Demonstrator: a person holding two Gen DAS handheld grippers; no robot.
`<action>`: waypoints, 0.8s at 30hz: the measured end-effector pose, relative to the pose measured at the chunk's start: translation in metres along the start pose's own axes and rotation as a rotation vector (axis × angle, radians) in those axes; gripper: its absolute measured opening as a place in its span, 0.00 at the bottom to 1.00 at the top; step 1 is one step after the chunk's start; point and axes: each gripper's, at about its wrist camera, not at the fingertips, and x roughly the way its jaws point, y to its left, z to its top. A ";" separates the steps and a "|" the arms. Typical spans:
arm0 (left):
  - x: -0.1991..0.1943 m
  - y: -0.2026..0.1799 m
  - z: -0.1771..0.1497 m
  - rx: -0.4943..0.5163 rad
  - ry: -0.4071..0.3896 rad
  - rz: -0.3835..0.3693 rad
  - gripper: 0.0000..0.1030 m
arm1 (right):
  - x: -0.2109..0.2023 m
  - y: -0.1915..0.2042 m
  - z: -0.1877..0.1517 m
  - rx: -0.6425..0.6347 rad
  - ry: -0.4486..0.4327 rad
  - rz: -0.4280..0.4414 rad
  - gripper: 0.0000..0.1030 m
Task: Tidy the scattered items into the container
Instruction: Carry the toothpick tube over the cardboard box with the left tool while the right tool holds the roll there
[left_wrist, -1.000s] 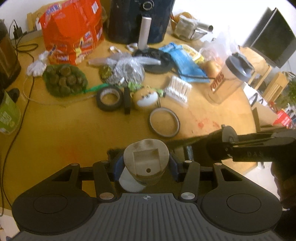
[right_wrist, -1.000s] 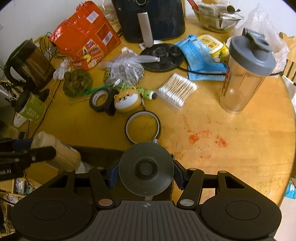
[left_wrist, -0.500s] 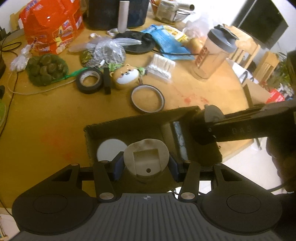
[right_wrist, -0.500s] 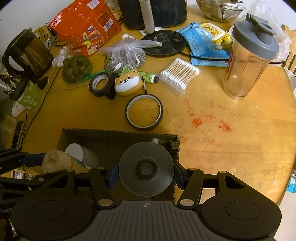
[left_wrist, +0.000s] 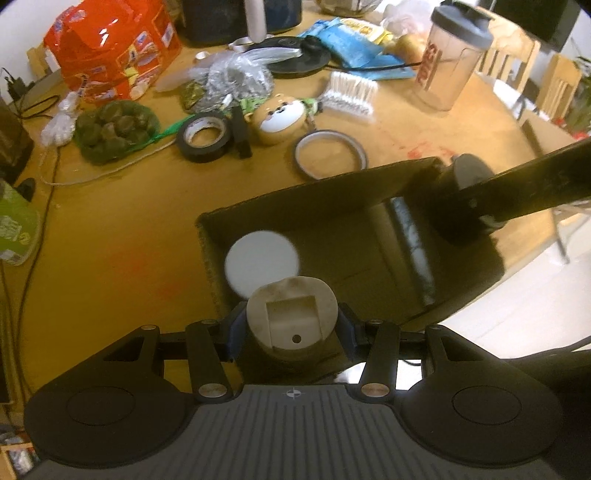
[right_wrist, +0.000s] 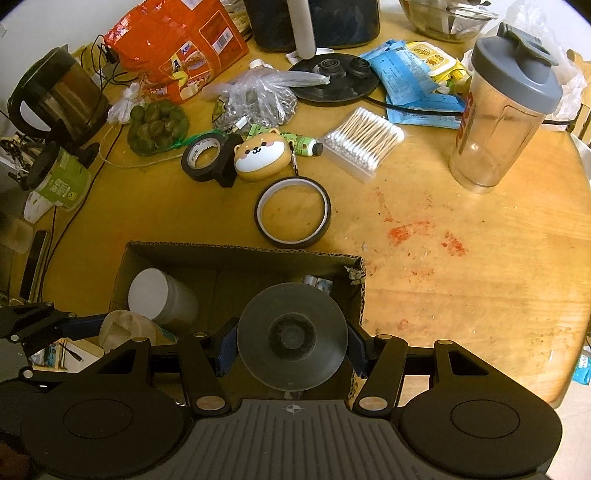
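The left gripper (left_wrist: 291, 326) has sunk over the cardboard box (right_wrist: 236, 254), clamping a beige piece (left_wrist: 291, 317); the right gripper (right_wrist: 291, 349) clamps a grey disc (right_wrist: 291, 334) above it. White cup (right_wrist: 157, 295) boxed; tape ring (right_wrist: 293, 212), cotton swabs (right_wrist: 364, 142) lie beyond.

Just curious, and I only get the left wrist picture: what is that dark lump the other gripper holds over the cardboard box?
Observer: The right wrist view shows it face on: a round dark grey disc, pinched in the right gripper.
Visitor: And the white circle inside the box?
Observer: That is the top of a tall container, standing upright in the cardboard box.
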 end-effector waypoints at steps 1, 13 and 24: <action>0.000 0.001 -0.001 -0.004 0.002 0.008 0.47 | 0.000 0.000 0.000 -0.002 0.001 0.000 0.59; 0.009 0.002 -0.005 -0.027 0.037 0.032 0.48 | 0.005 0.003 -0.002 -0.033 0.021 -0.002 0.59; 0.013 -0.001 -0.004 -0.024 0.057 0.042 0.49 | 0.015 0.001 -0.008 -0.055 0.063 -0.014 0.59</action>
